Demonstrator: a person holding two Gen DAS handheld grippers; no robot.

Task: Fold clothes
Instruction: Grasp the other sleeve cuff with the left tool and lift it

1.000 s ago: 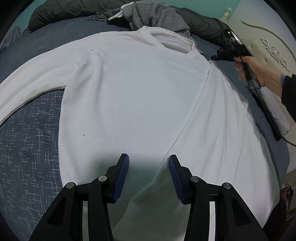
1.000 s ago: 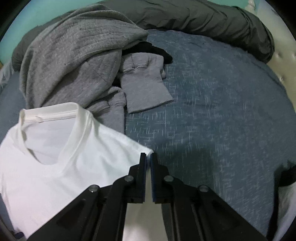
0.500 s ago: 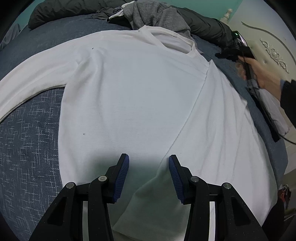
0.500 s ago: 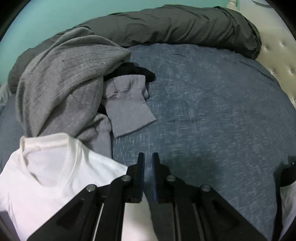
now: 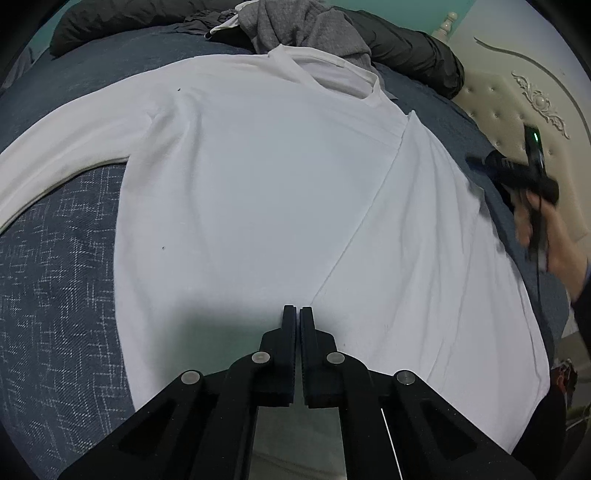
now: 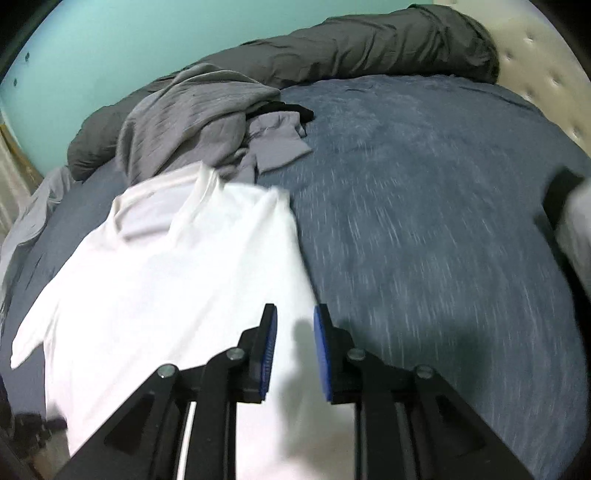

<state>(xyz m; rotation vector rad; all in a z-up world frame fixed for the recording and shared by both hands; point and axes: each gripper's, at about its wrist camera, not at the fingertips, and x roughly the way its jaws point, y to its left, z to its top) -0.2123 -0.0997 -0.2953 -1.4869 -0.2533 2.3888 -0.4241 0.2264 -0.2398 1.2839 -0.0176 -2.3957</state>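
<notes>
The white long-sleeved shirt (image 5: 236, 192) lies spread flat on the blue bed (image 5: 55, 280), collar toward the pile of grey clothes (image 5: 306, 29) and the dark rolled duvet (image 6: 369, 48), with its right side already turned in over the body along a long diagonal crease, while the other sleeve (image 5: 55, 162) runs out flat over the bed. The left gripper (image 5: 298, 314) sits low at the hem end of that crease with its fingers drawn together; whether any cloth is caught between them cannot be told from this view. The right gripper (image 6: 294, 325) hovers above the folded edge of the shirt, its blue-padded fingers apart and holding nothing, and its view is blurred with motion. Judging by this, one side fold is laid and the outstretched sleeve side is what remains unfolded. To do that well, I would pinch only the top layer at shoulder and hem together, lift just clear of the bed, and carry the edge over parallel to the first crease so the collar stays centred and no wrinkle is trapped. There is ample open bed on the right; the grey pile crowds the collar, so keep lifts low and away from it.
</notes>
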